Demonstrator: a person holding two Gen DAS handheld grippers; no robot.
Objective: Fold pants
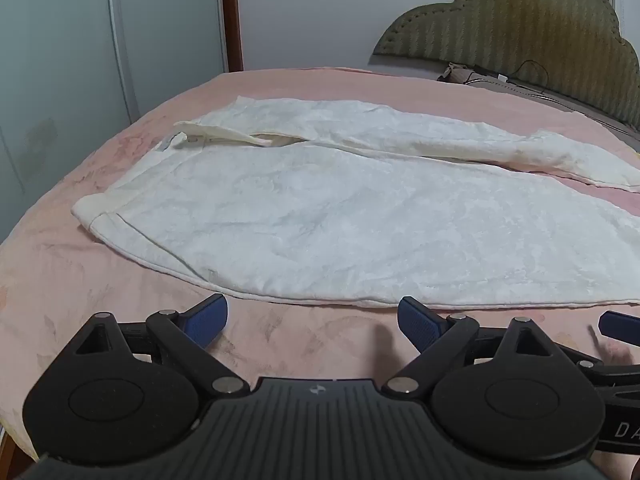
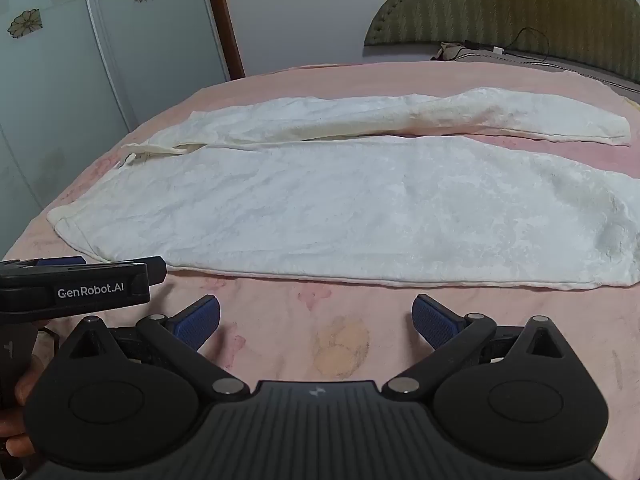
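1. Left wrist camera is sitting just behind the left gripper point(image 1: 312, 320), looking forward and downward across the bed point(image 1: 120, 288), close above its near edge.
2. Right wrist camera is riding behind the right gripper point(image 2: 316, 320), facing the same way, equally close.
3. Both views are sharing the white pants point(image 1: 320, 216), the headboard point(image 1: 520, 28) and the wardrobe doors point(image 1: 60, 60); the right view is catching the left gripper at its left edge.

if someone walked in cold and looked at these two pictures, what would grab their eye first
The white pants spread flat across the pink bedcover, waist to the left and the two legs running right, fill the middle of both views. In front of them, low in each picture, sit the open left tool and the open right tool, both over bare cover short of the near pants edge. Behind, a green padded headboard stands at the upper right.
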